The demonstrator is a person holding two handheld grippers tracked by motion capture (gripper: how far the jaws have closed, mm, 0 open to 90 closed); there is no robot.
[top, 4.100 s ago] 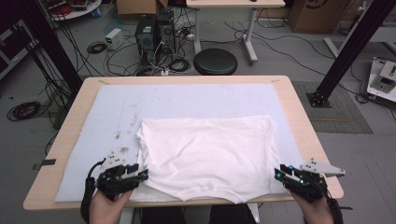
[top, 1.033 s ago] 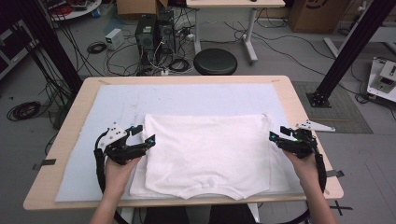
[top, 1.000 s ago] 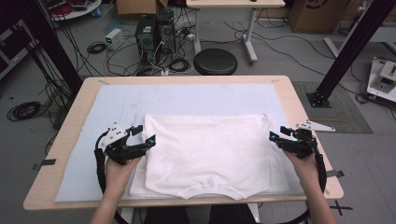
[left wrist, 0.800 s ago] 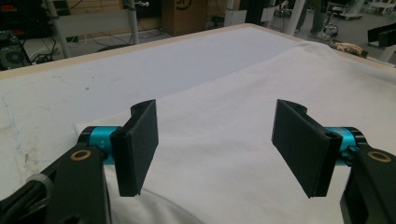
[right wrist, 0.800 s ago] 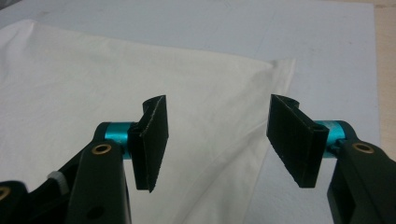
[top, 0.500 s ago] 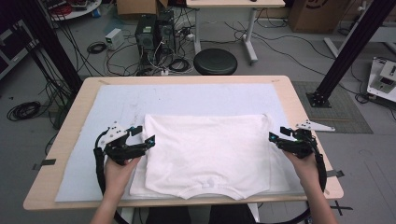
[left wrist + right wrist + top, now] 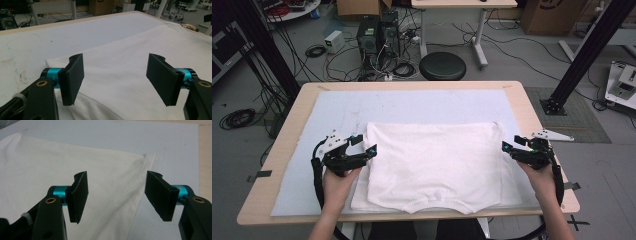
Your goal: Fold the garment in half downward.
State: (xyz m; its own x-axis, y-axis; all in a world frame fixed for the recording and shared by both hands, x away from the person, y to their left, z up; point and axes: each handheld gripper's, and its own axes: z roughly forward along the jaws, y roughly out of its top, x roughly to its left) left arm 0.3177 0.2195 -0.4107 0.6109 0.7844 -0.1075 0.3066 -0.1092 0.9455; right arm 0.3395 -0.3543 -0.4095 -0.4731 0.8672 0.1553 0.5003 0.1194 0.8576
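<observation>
The white T-shirt (image 7: 434, 167) lay folded on the pale blue mat (image 7: 412, 102) that covered the bench (image 7: 532, 117), its collar toward the person and its folded edge toward the far side. Four seconds before, both hands had been down at the near corners of the bench with the shirt spread longer and looser; by this moment the garment had been doubled over into a compact rectangle, and the hands had come up to its left and right edges.

The right gripper (image 7: 512, 149) had just been opening its jaws, and nothing sat between them: in the right gripper view they stood wide apart above the shirt's side edge (image 7: 140, 182), with the cloth lying flat beneath rather than pinched. The left gripper (image 7: 364, 150) stood likewise with its jaws wide open and empty, poised over the shirt's left edge (image 7: 105, 65).

Over the last second neither hand appeared to have travelled; only the right jaws had let go.

I judged that this fold was finished and the cloth released. The lower layer stuck out a little at both near sides, so a lengthwise fold or some tidying probably remained.
</observation>
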